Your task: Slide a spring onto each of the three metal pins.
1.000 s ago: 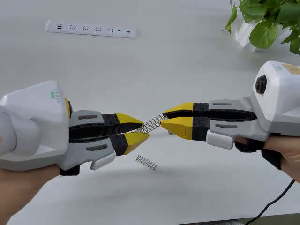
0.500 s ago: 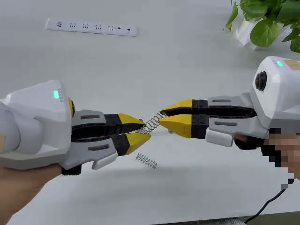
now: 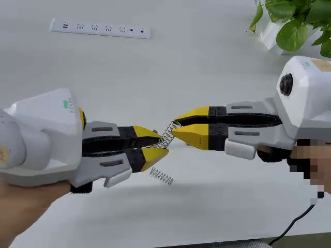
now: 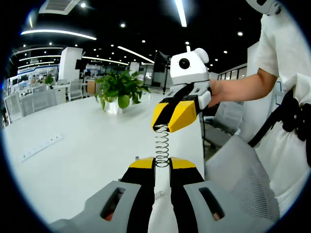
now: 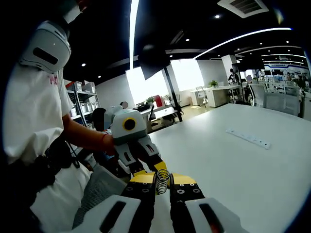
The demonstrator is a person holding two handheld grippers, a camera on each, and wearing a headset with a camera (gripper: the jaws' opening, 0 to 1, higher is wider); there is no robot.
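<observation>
Head view: I hold one spring [image 3: 167, 135] in the air between my two tools, above the white table [image 3: 207, 67]. My left gripper [image 3: 161, 143] pinches the spring's lower, nearer end with its jaws almost together. My right gripper [image 3: 175, 126] has its jaws closed on the upper, farther end. The coils run at a slant from one set of yellow tips to the other. A second spring [image 3: 161, 177] lies flat on the table just below, nearer to me. I cannot make out any pin, either inside the coils or on the table.

The danger, as I judge it, is the thin grip at each end. If I pull the tools apart or twist one against the other, the coils may stretch out of shape. An end may also snap free and send the spring skipping across the smooth top. Loosening either pinch too soon would drop it beside the second spring.

My left hand comes in from the near left, with its tool pointing right and a little upward. My right hand comes in from the right, with its tool held slightly higher and pointing left. The tips stand nose to nose, with only the spring between them.
</observation>
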